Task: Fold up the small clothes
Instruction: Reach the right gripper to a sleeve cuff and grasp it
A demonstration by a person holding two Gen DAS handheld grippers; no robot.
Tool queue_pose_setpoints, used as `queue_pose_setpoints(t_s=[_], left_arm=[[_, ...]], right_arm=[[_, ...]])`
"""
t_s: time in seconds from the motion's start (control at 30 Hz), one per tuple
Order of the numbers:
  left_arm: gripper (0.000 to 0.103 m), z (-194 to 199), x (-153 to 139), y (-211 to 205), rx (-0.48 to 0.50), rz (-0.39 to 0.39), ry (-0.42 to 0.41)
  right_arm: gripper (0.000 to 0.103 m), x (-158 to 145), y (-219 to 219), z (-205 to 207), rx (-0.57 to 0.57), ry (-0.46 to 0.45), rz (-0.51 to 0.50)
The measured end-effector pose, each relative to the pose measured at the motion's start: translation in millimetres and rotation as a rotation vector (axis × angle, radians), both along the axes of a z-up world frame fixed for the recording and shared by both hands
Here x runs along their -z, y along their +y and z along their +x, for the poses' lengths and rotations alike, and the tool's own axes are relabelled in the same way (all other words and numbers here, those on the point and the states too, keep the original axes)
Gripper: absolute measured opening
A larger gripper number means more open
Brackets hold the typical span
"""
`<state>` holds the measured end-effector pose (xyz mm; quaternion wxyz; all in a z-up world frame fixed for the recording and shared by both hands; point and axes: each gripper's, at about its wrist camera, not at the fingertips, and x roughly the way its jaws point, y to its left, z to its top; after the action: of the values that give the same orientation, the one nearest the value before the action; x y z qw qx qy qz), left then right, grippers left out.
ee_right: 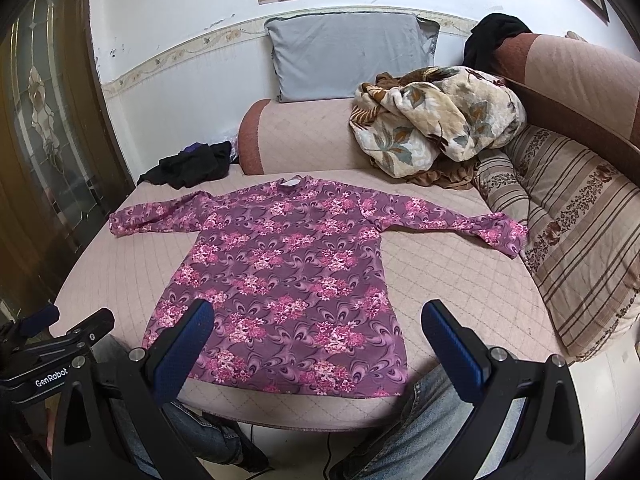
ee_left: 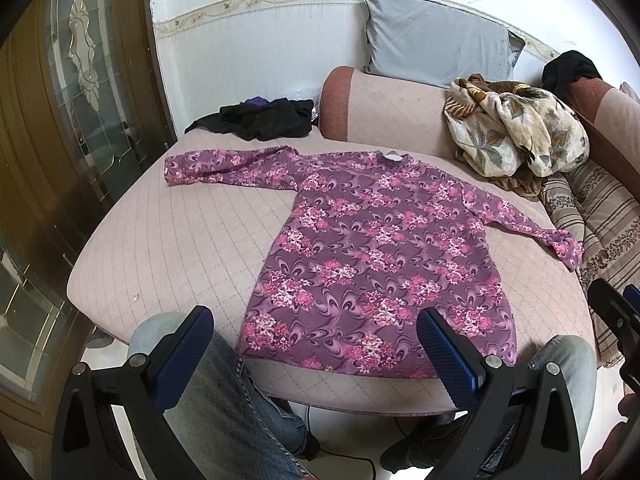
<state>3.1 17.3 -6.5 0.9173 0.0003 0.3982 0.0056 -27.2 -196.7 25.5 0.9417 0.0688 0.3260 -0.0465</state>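
Note:
A purple long-sleeved top with pink flowers [ee_left: 376, 248] [ee_right: 288, 268] lies flat on the pink quilted couch seat [ee_left: 180, 248] [ee_right: 452, 280], both sleeves spread out, hem toward me. My left gripper [ee_left: 316, 340] hangs open just above the hem's near left part, nothing between its blue pads. My right gripper [ee_right: 316, 336] is also open, over the hem's near right part, and holds nothing. Part of the right gripper [ee_left: 616, 316] shows at the right edge of the left wrist view, and the left gripper [ee_right: 60, 336] shows at the left in the right wrist view.
A black garment [ee_left: 260, 118] [ee_right: 192, 164] lies at the seat's back left. A crumpled floral blanket [ee_left: 516, 132] [ee_right: 436, 116] and striped cushions [ee_right: 580, 240] fill the right. A grey pillow [ee_right: 348, 52] leans on the wall. A person's jeans-clad knees [ee_left: 224, 400] [ee_right: 432, 432] are below the seat edge. A wooden door [ee_left: 60, 120] stands left.

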Motion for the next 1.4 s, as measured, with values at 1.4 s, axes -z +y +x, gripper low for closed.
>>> queue_pose_setpoints(t_s=[1.4], left_arm=[[0.103,304.2,50.7,279.3,-0.628,-0.483,0.128]], right_arm=[[0.1,22.7,183.7,338.0,-0.597,0.287,0.201]])
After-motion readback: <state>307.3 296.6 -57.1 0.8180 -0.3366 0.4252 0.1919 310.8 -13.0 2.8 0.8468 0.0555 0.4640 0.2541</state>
